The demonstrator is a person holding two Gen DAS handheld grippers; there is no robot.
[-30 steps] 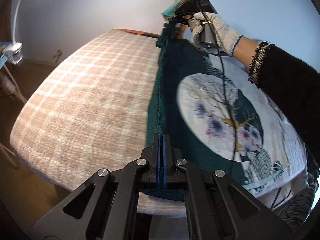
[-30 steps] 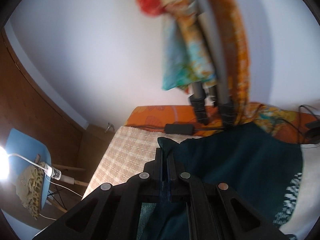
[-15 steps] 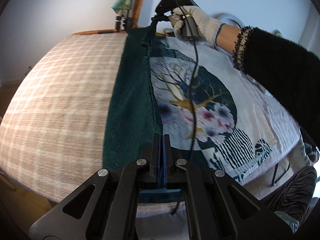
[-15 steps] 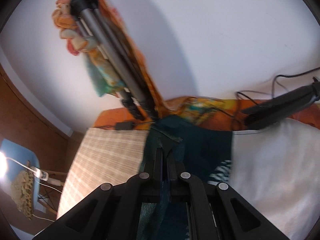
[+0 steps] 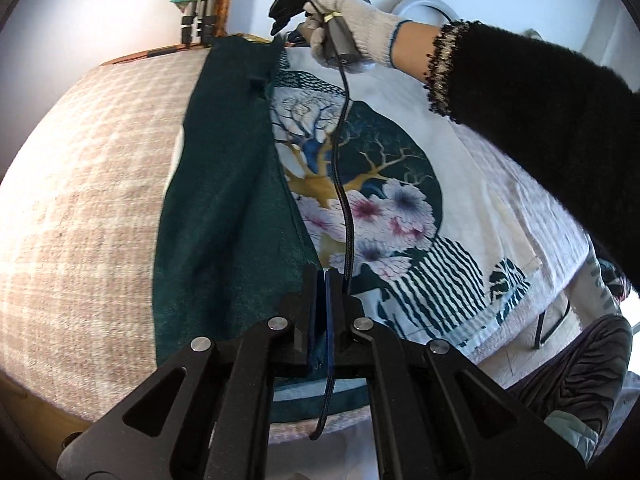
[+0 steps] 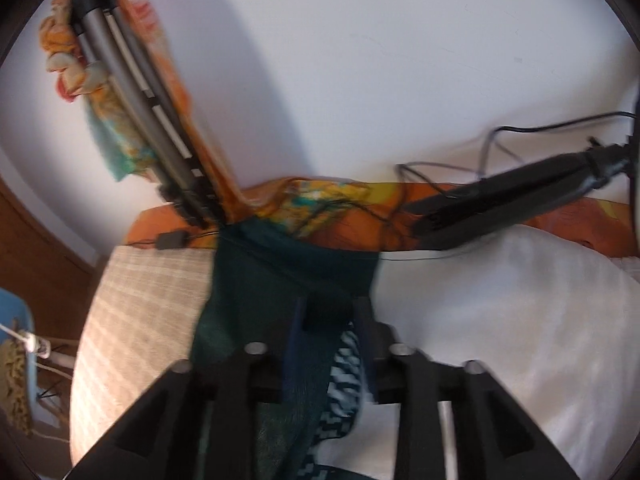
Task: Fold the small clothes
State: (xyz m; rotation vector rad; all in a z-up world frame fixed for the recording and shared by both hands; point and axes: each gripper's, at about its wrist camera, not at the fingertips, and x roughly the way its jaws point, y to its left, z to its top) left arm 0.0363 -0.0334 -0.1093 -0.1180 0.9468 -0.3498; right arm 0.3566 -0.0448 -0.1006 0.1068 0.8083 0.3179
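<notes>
A white t-shirt (image 5: 472, 184) with a round tree-and-flower print lies flat on the plaid-covered table (image 5: 88, 184). Its left side is folded over, showing a dark green strip (image 5: 228, 184). My left gripper (image 5: 322, 280) is shut on the near end of that green fold. My right gripper (image 5: 280, 28), held in a gloved hand, hovers over the fold's far end. In the right wrist view the right gripper (image 6: 330, 312) has its jaws apart, with the green cloth (image 6: 280, 280) lying below them.
A tripod (image 6: 148, 120) draped with orange patterned cloth stands at the table's far edge. A black arm (image 6: 500, 200) with cables reaches in from the far right. The right gripper's cable (image 5: 340, 184) hangs across the shirt. A blue chair (image 6: 16, 360) stands left of the table.
Both grippers carried the shirt's left edge over to the right, laying the green fold flat. The right gripper's jaws have opened and let go of the cloth.
</notes>
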